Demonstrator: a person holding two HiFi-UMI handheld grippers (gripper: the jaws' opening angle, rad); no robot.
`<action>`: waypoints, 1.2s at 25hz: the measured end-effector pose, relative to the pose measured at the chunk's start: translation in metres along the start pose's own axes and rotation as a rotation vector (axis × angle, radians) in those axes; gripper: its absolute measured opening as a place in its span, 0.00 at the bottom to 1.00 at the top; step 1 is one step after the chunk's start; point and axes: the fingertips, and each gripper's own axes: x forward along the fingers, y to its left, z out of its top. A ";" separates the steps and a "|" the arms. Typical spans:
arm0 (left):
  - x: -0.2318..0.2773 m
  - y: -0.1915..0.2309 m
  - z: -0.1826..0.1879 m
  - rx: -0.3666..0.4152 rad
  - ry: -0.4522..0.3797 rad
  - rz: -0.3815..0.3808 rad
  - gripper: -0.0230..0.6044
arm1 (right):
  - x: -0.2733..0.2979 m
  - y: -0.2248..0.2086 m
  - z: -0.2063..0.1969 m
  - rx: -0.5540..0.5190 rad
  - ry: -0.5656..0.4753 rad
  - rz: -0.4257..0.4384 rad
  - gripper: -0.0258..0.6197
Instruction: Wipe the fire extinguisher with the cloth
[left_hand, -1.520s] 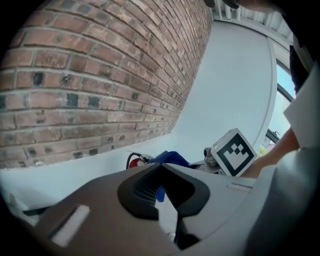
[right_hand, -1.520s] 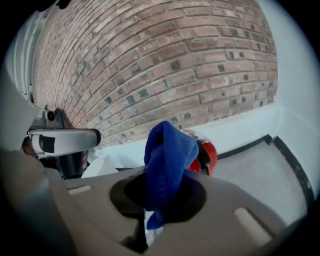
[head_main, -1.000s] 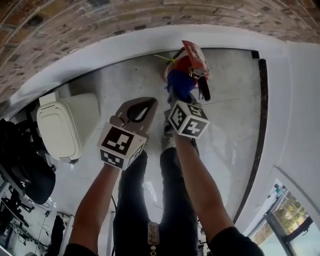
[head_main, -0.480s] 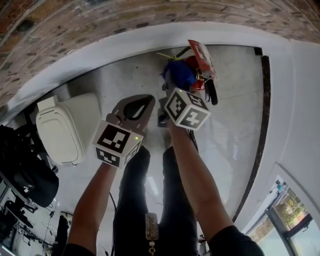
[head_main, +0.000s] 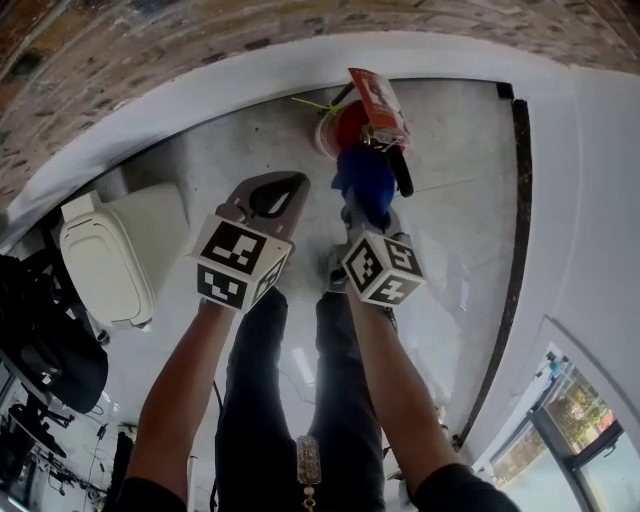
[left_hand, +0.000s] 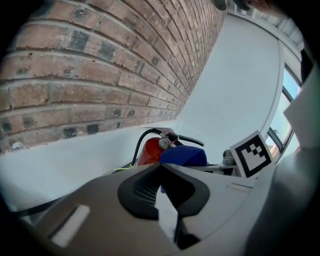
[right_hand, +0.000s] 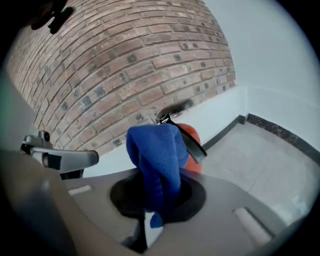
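A red fire extinguisher (head_main: 345, 125) with a black handle and a hanging tag stands on the floor by the white wall base. It also shows in the left gripper view (left_hand: 148, 151) and in the right gripper view (right_hand: 194, 146). My right gripper (head_main: 366, 212) is shut on a blue cloth (head_main: 365, 180) (right_hand: 156, 157). The cloth lies against the extinguisher's near side by the handle and shows beside the gauge in the left gripper view (left_hand: 183, 156). My left gripper (head_main: 296, 184) is shut and empty. It hovers left of the cloth, apart from the extinguisher.
A brick wall (head_main: 150, 60) with a white skirting runs behind the extinguisher. A white lidded bin (head_main: 105, 265) stands on the floor at the left. A dark strip (head_main: 515, 240) edges the pale floor at the right. The person's legs are below the grippers.
The right gripper pushed the cloth up to the extinguisher's top, then drew it back down the near side toward me. The left gripper sank a little and stayed shut.
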 end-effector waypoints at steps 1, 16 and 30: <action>0.003 -0.003 0.000 -0.001 0.005 -0.001 0.05 | -0.008 -0.001 0.002 -0.025 -0.003 0.007 0.08; 0.007 -0.033 0.007 -0.016 0.002 -0.015 0.05 | -0.058 0.015 0.088 -0.087 -0.011 0.166 0.08; 0.010 -0.037 0.009 -0.022 0.009 -0.014 0.05 | -0.081 -0.039 0.047 -0.228 0.242 0.156 0.08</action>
